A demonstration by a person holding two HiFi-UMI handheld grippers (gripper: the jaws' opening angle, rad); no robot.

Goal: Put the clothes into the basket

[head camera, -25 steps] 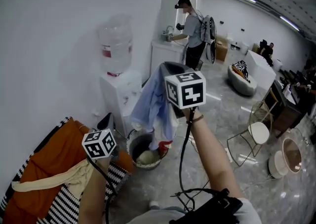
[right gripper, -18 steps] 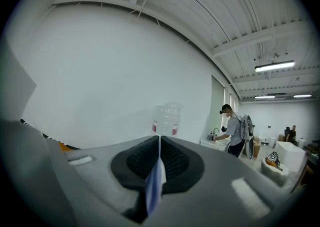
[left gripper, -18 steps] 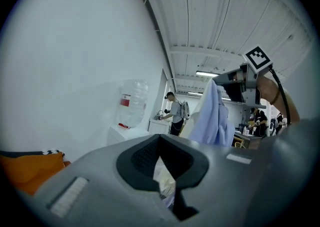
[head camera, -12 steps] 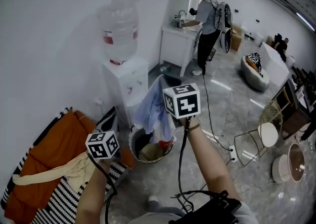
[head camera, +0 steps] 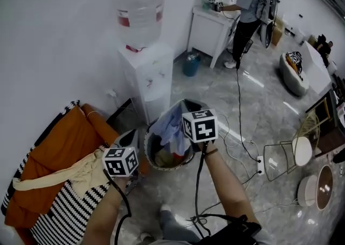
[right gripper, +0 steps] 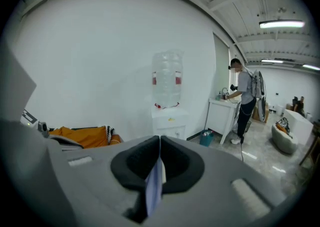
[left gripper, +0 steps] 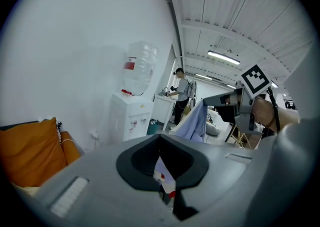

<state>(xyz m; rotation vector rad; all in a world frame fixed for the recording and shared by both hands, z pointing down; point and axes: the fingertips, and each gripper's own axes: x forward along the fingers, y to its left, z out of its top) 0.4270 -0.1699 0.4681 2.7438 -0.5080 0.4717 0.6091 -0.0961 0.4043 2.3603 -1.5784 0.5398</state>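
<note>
- Both grippers have come down, so the shirt (head camera: 171,126) now hangs lower, with its hem inside the basket (head camera: 146,149).
- I judge that letting go is the next step.
- The right gripper (head camera: 185,103) is clenched on the shirt's top.
- The left gripper (head camera: 131,137) is closed beside the rim; a white-red scrap shows in its gap.
- The shirt is pale blue and limp.
</note>
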